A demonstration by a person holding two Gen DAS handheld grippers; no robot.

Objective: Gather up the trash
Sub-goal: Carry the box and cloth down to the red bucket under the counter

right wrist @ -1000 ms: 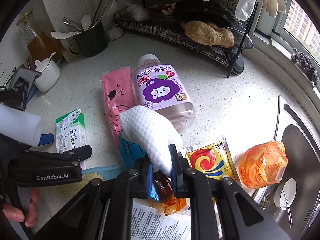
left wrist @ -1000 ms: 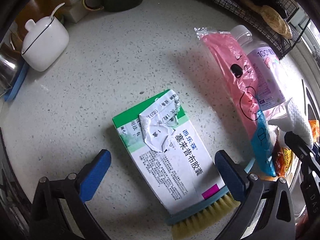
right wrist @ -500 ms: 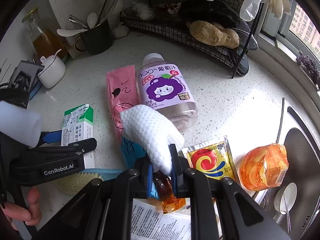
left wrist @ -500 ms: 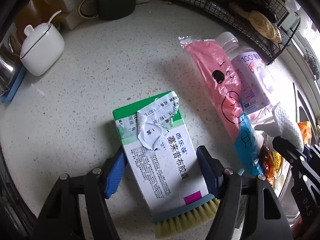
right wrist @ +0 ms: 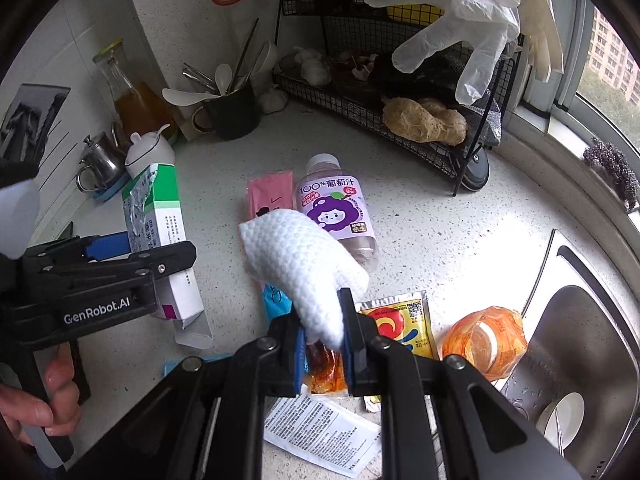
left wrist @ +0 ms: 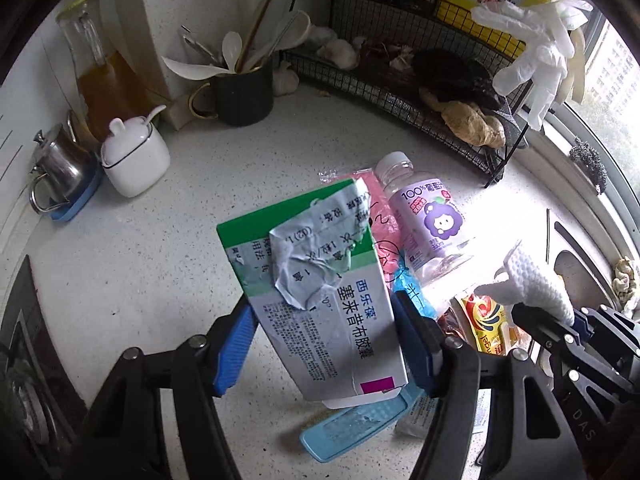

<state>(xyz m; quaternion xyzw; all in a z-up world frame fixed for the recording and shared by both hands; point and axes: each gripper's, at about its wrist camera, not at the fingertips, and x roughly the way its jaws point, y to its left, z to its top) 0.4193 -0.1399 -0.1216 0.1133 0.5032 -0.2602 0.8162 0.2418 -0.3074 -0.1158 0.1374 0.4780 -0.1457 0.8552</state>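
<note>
Far left of the speckled white countertop (left wrist: 132, 256) there's a steel pot (left wrist: 56, 166) and a white lidded sugar jar (left wrist: 134, 160), both well clear of the action. Moving in: the left gripper (left wrist: 322, 334) has the green-and-white cardboard medicine box (left wrist: 316, 280) between its blue pads, jaws closing on the long sides, and the box is up off the counter, tilted, long axis running away from the gripper toward the back wall. Under it lies a light blue scrubbing brush (left wrist: 360, 426). Next across, flat on the counter and untouched: a pink plastic wrapper (right wrist: 266, 196) and a clear grape juice bottle with a purple label (right wrist: 336, 208), side by side, both with long axes pointing away toward the wire rack (right wrist: 400, 128), cap end farthest. The right gripper (right wrist: 324, 344) is clamped tight on a crumpled white paper towel (right wrist: 296, 256), which hangs above the wrapper's near end. Just beside it on the right sit a yellow-and-red sauce sachet (right wrist: 400, 328) and an orange crinkled plastic bag (right wrist: 484, 340), right at the steel sink (right wrist: 580, 360). So both hands are loaded, I'd say; bottle and wrapper lie straight ahead of the right gripper, nearer it than the left, lengthwise to its jaws
</note>
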